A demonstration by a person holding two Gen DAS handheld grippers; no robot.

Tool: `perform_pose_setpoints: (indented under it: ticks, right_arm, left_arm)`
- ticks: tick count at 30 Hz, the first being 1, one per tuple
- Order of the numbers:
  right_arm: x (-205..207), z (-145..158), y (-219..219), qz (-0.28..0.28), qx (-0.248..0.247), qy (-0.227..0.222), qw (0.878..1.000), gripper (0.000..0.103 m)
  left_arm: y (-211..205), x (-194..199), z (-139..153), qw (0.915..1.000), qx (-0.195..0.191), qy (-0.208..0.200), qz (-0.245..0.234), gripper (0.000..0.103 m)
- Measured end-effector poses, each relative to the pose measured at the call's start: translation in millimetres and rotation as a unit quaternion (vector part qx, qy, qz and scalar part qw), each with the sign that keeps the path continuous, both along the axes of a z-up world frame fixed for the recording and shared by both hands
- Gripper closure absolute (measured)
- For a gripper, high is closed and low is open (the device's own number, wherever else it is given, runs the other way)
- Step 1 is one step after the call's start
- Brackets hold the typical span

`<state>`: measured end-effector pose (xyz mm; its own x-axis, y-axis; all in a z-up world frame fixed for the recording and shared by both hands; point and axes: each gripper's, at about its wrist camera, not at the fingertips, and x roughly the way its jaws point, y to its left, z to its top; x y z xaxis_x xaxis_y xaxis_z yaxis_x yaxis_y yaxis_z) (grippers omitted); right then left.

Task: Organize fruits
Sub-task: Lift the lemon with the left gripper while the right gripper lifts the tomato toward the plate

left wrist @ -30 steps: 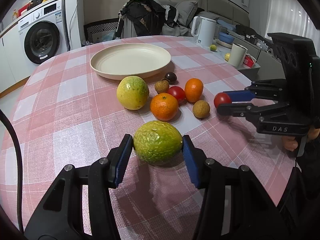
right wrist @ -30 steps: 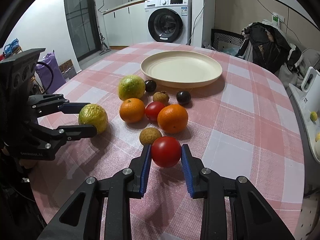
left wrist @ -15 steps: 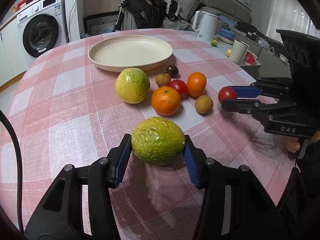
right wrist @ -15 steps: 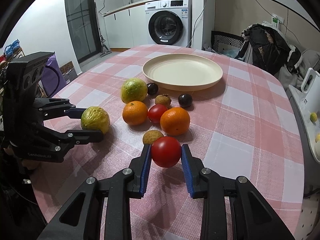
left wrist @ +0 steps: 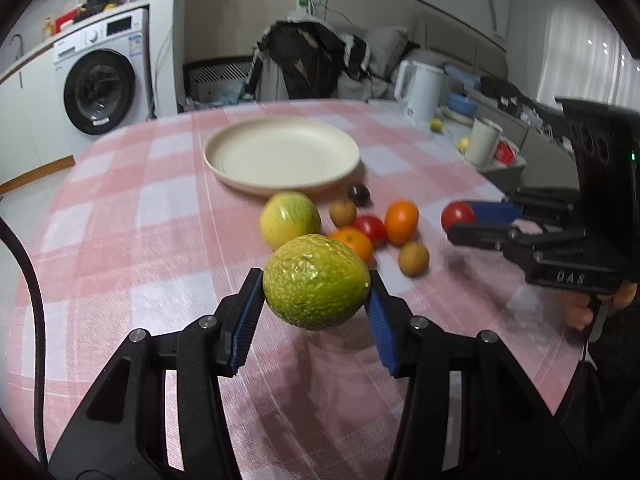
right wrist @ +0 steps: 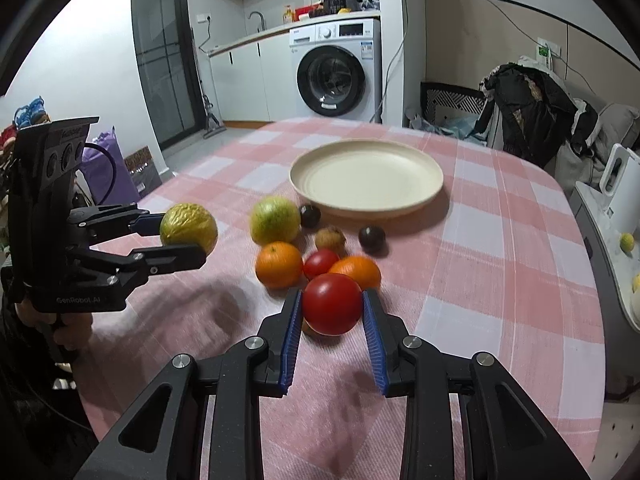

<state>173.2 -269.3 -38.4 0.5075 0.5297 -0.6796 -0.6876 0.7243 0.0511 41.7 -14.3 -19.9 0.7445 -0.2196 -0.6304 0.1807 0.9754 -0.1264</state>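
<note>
My left gripper (left wrist: 316, 294) is shut on a bumpy green citrus fruit (left wrist: 316, 282), held above the checked tablecloth. My right gripper (right wrist: 331, 306) is shut on a red tomato (right wrist: 332, 304), also lifted. The empty cream plate (left wrist: 282, 154) (right wrist: 366, 176) lies at the far middle of the table. In front of it sits a cluster: a yellow-green fruit (right wrist: 275, 219), two oranges (right wrist: 279, 264) (right wrist: 356, 270), another tomato (right wrist: 320, 262), small brown fruits (right wrist: 330, 239) and dark round ones (right wrist: 372, 237). Each gripper shows in the other's view, the left (right wrist: 188, 236) and the right (left wrist: 460, 220).
A white kettle (left wrist: 418, 88), a mug (left wrist: 484, 140) and small items stand on a side counter right of the table. A chair draped with dark clothes (left wrist: 308, 60) is behind the table. A washing machine (right wrist: 338, 70) stands beyond. A hand (left wrist: 584, 308) holds the right gripper.
Both grippers have risen off the table with their fruits and tilted towards the plate; the green fruit and the tomato now hang higher above the cloth.
</note>
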Motion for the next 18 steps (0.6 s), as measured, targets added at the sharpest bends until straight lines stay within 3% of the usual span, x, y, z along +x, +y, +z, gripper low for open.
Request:
perform_pose_setpoints:
  ticks: [18]
  right_arm:
    - [39,23,12,-0.034,0.067,-0.002,0.997,0.072]
  left_arm:
    - [-2,35,36,0.9980,0.009,-0.054,0.031,0.056]
